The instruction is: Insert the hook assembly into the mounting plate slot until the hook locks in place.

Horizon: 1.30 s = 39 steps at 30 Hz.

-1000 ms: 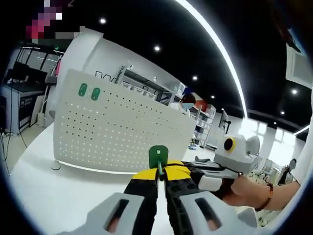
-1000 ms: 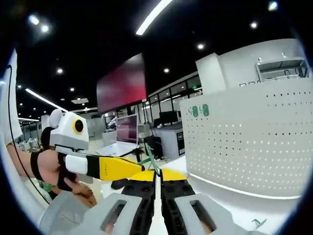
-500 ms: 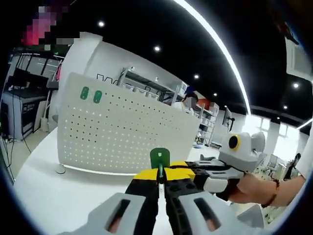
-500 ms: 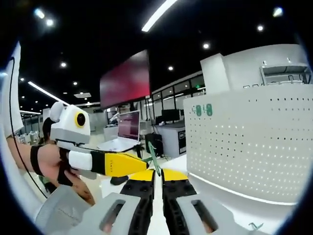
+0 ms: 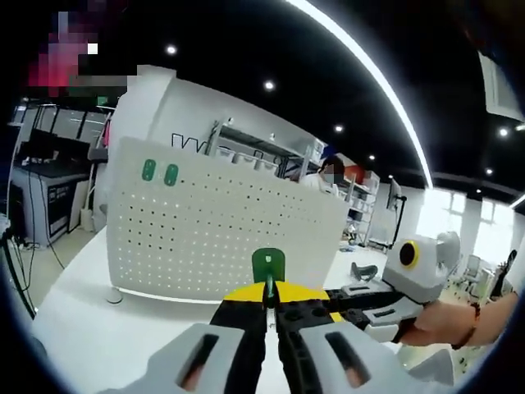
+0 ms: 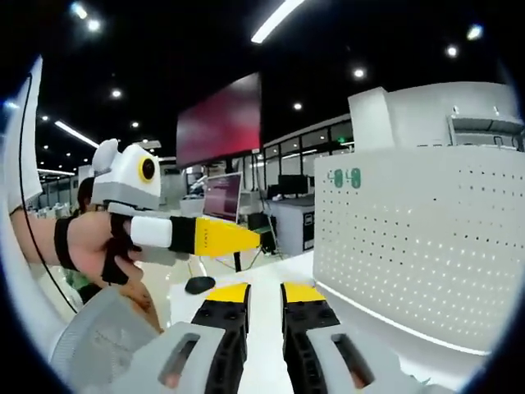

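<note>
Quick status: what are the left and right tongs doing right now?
Left tongs: closed on the green hook, facing the white pegboard.
Right tongs: open, holding nothing.

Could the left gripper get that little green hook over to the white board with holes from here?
Probably yes. The left gripper is shut on the green hook, and the white board stands straight ahead, with bare table between.

Mounting plate (image 5: 217,238) upright on the table (image 5: 107,336), 2 hooks (image 5: 159,172) side by side near its upper corner, hook assembly (image 5: 267,267) before the plate, right gripper (image 5: 361,300) right of it, left gripper (image 6: 246,237) left of the plate
</note>
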Available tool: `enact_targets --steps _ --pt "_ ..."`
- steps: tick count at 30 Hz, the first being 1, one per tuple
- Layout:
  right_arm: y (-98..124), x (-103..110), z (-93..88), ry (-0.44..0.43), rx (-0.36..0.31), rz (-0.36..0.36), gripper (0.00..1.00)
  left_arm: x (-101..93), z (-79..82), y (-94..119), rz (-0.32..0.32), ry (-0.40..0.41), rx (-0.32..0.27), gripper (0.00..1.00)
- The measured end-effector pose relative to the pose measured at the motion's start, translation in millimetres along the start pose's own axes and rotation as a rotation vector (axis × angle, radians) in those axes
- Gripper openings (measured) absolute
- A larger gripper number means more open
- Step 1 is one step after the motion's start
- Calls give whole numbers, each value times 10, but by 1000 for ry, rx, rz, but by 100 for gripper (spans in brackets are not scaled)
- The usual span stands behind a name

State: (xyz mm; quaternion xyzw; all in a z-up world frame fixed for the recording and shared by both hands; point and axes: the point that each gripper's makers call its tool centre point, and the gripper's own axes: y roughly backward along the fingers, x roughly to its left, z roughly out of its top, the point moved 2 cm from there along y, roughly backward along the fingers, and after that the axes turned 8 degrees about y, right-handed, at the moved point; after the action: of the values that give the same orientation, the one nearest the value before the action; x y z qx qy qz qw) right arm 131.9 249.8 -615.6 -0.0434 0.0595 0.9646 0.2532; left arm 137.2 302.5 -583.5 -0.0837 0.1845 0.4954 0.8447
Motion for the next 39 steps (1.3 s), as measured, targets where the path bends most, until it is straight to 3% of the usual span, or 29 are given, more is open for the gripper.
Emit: enact_targets --steps 8,14,16,24,39 --pt "161 -92 -41 -29 1 -4 15 -51 58 -147 25 -18 0 2" --pt "255 -185 -29 0 -6 -45 32 -5 116 -217 58 -38 -2 2" --pt "289 -197 -44 -11 -1 -41 31 32 133 -248 83 -74 9 2" --pt "436 -180 -151 -7 18 -24 31 83 213 -405 122 -95 14 2" --pt "625 -306 -111 10 -9 -47 34 241 362 -635 194 -130 13 2"
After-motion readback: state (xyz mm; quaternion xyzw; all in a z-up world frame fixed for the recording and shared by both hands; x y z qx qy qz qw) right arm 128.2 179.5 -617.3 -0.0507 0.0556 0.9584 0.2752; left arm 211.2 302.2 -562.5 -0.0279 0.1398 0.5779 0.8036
